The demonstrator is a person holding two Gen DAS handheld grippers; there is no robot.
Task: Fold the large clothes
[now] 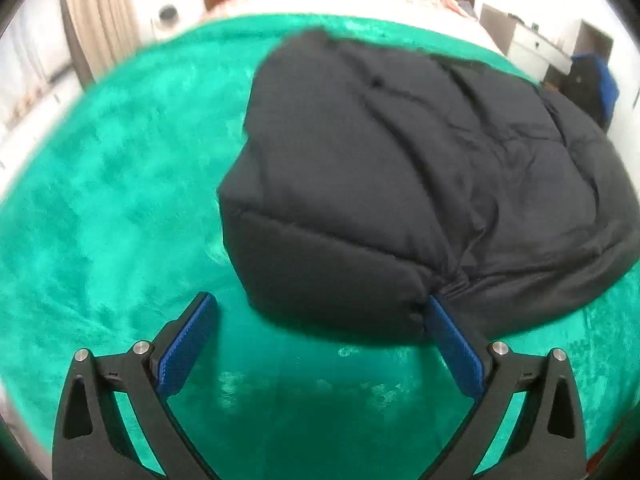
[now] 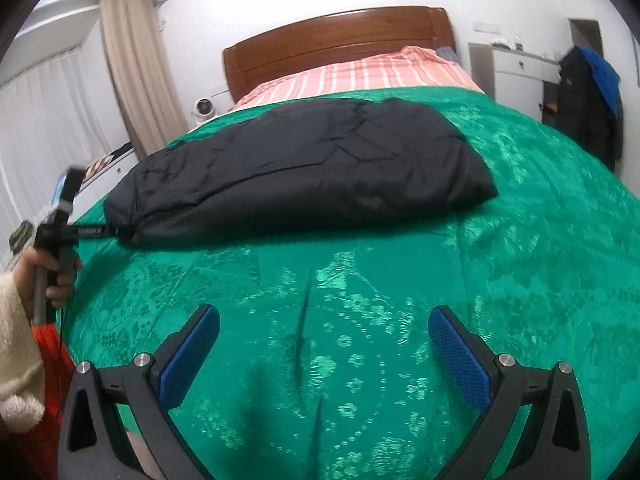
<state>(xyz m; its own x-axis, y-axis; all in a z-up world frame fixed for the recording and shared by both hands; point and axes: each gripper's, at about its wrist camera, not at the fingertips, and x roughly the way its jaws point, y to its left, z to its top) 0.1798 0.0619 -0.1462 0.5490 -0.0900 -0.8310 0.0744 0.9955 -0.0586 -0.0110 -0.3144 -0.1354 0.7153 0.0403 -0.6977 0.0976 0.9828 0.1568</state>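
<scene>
On green bedspread (image 2: pixel 520 240), folded black coat (image 2: pixel 304 168), wooden headboard (image 2: pixel 336 40) behind

A green bedspread (image 2: pixel 520 240) carries a folded black jacket (image 2: pixel 304 168).

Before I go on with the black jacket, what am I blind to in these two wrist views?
- Black jacket: in the left wrist view its right end is cut off by the lens edge, and its outline is motion-blurred.
- Sleeves and zip: neither view shows them; the folded bulk hides them.
- Left gripper: in the right wrist view it is edge-on at the jacket's corner; contact is unclear.
- Green bedspread under the jacket: covered.
</scene>
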